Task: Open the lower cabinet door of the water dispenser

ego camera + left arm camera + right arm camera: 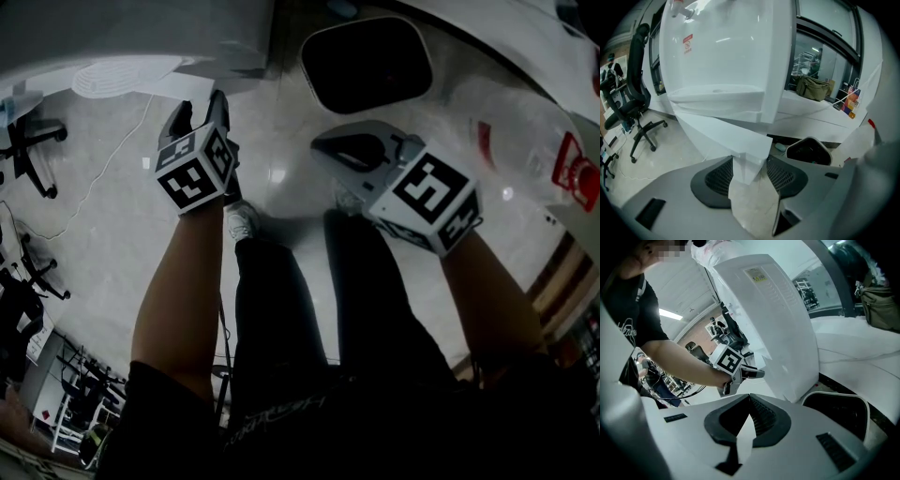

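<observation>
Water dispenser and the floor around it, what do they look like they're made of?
Dispenser: likely white moulded plastic with a glossy finish. Its front mirrors ceiling lights, and its side has moulded slits. Floor: probably pale polished stone or tile. It is faintly mottled with bright glare spots, though no joints show clearly.

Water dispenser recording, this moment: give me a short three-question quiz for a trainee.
1. True or false: the left gripper is clamped on the water dispenser.
2. What stands on the floor beside the dispenser? A) a white-rimmed bin B) a ladder C) a cardboard box
3. Which gripper view shows the other gripper?
Key: 1 false, its jaws stand apart with nothing gripped; 2 A; 3 the right gripper view, which shows the left gripper.
</observation>
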